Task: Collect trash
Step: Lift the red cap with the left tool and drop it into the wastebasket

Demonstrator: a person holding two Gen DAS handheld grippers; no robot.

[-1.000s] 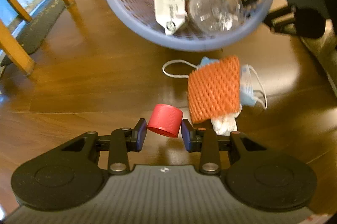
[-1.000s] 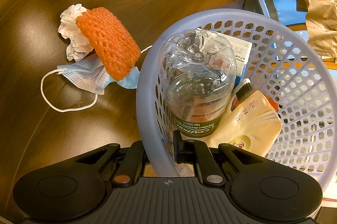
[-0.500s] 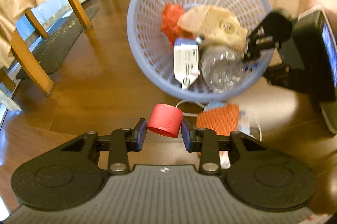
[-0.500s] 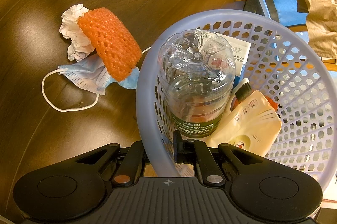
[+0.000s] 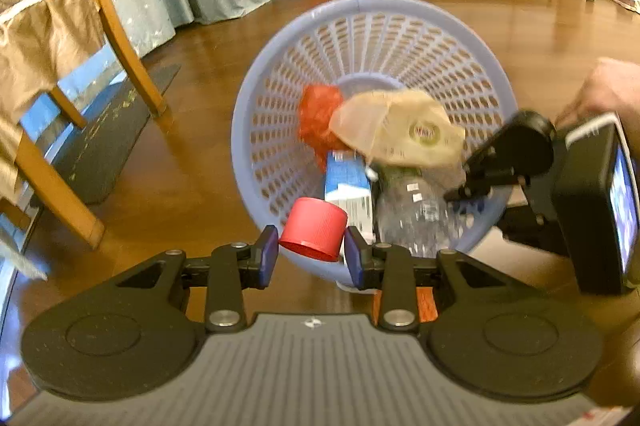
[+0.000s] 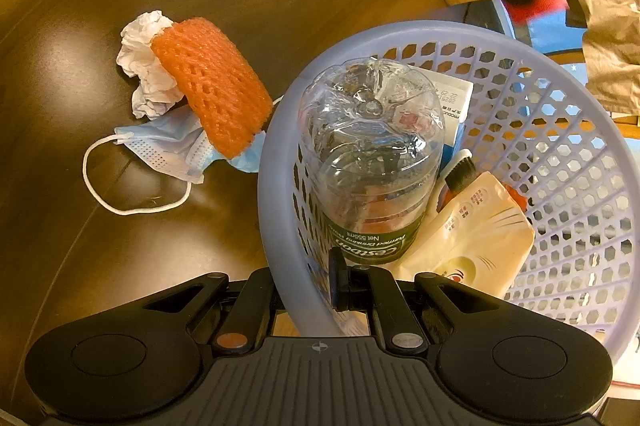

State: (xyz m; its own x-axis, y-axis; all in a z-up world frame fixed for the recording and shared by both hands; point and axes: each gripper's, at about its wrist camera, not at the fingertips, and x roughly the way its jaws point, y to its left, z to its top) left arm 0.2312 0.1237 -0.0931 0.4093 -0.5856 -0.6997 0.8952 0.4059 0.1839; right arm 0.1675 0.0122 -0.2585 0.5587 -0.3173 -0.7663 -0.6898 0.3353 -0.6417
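Inside one lilac basket (image 6: pixel 276 162), one clear bottle (image 6: pixel 372 154), left gripper (image 5: pixel 311 255) clamping one red cap (image 5: pixel 313 228), right gripper (image 6: pixel 308 290) pinching basket rim

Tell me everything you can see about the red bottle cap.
The red bottle cap is a round plastic screw cap with fine ribbing around its side, looking intact. It sits tilted, open end facing down toward the camera, clamped between the blue pads of the left gripper, which touch its two sides. It is held in the air in front of the lavender basket's near rim, not yet inside. From the right wrist view it shows only as a red blur behind a dark finger.
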